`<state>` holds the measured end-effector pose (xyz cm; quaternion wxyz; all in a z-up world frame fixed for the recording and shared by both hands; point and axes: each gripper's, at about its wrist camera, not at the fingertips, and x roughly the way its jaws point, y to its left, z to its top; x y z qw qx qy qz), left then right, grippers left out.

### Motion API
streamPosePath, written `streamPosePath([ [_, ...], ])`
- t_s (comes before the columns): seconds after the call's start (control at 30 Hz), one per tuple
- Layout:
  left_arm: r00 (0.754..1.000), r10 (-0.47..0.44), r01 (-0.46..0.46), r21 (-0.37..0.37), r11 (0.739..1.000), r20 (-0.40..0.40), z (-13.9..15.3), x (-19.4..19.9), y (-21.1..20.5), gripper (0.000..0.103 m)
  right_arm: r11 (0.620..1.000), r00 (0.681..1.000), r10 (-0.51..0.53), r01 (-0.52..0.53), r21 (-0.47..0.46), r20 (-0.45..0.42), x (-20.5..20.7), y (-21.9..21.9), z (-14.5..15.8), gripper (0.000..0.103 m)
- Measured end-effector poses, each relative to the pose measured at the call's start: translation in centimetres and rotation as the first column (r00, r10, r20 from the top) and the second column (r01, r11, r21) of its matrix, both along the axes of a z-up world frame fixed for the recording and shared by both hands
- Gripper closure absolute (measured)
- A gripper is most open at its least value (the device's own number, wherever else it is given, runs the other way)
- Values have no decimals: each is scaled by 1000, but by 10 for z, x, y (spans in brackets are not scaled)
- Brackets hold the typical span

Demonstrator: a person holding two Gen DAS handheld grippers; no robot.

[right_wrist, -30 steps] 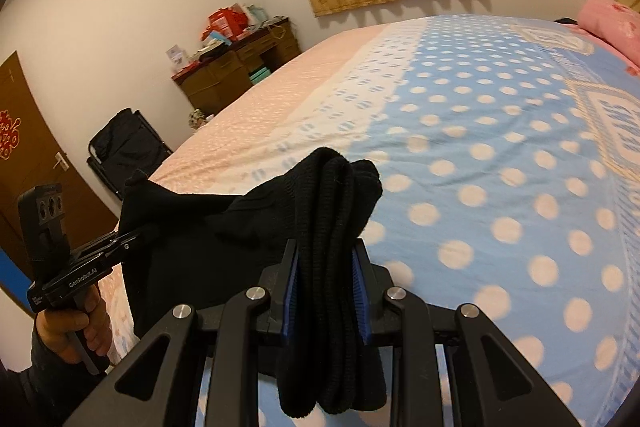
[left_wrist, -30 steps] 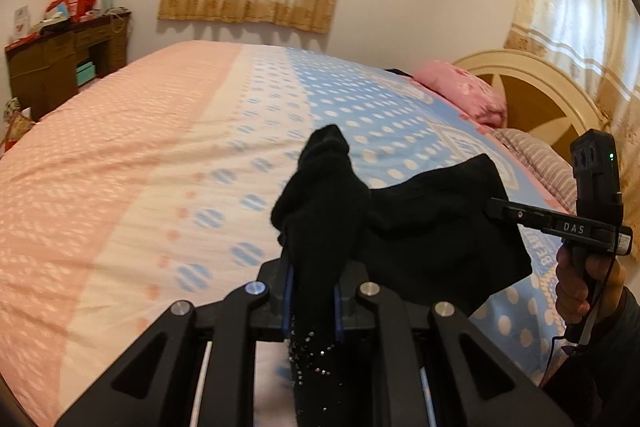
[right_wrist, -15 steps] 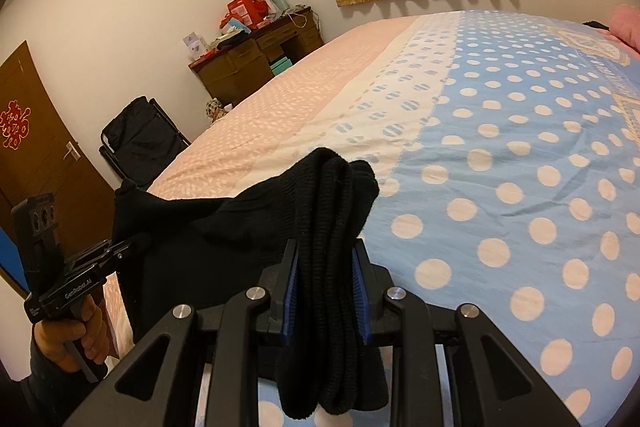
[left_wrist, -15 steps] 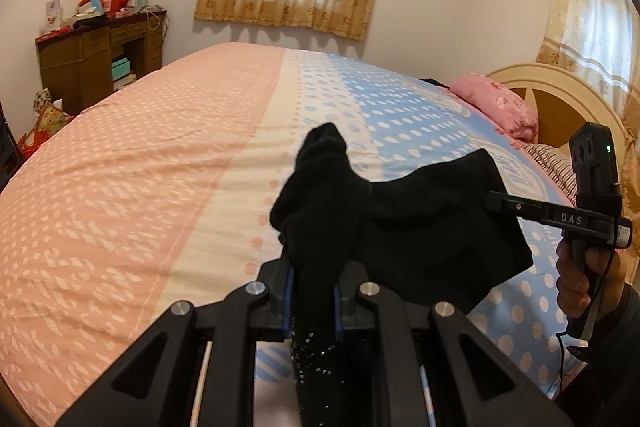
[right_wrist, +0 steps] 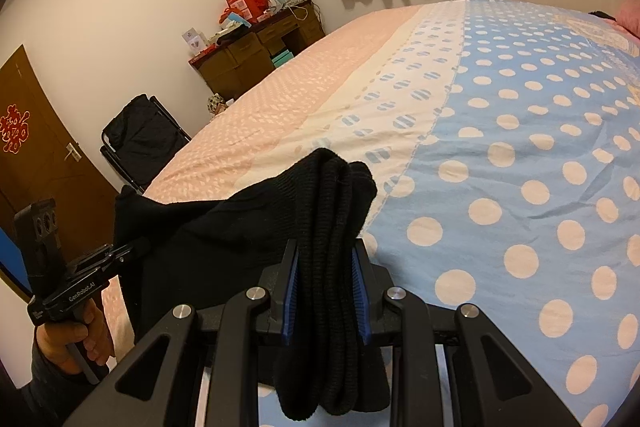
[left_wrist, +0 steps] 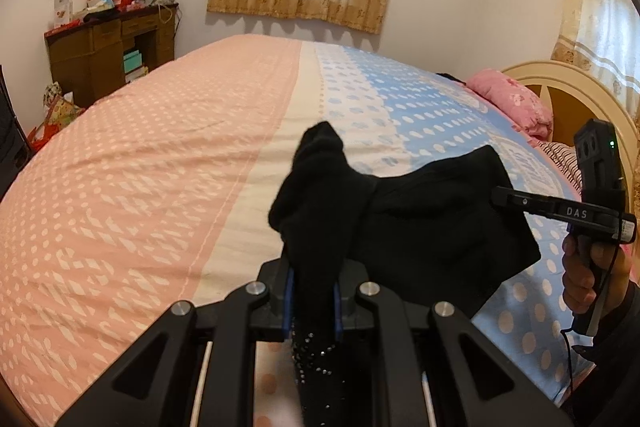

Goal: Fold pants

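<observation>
Both tongs, left (left_wrist: 311,301) and right (right_wrist: 325,301), clamped tight on bunched black pants (left_wrist: 436,223).

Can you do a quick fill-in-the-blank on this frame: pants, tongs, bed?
1. The pants are coloured ____.
2. The left tongs and the right tongs are both ____ on the pants.
3. The pants hang stretched between the two tongs above the ____.
4. Under the right tongs the bedspread is blue with pale ____.

Missing words: black; shut; bed; dots

Bed (left_wrist: 168,163) under pink-cream-blue dotted cover (right_wrist: 520,155)
</observation>
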<state>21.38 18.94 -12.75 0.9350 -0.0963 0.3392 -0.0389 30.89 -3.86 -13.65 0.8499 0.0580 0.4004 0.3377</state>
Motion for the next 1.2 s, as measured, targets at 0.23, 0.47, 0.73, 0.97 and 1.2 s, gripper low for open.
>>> streamPosePath([
  [0.23,999,10,-10,-15,1000,-31,-16,4,7,83,1000,999,-14,14,-16,-31,10,0,-14,78],
  [0.47,997,44,-44,11,999,-65,-30,7,12,66,998,997,-44,41,-47,-67,22,0,-30,77],
  [0.73,995,72,-71,15,997,-71,-39,5,18,46,996,993,-74,68,-64,-97,31,-4,-46,75],
  [0.97,991,110,-111,-6,994,-71,-44,-4,23,36,993,988,-112,105,-61,-109,34,-11,-52,60],
  [1.2,986,154,-155,-11,988,-62,-42,-19,28,26,978,972,-207,206,-20,-110,26,-43,-46,49],
])
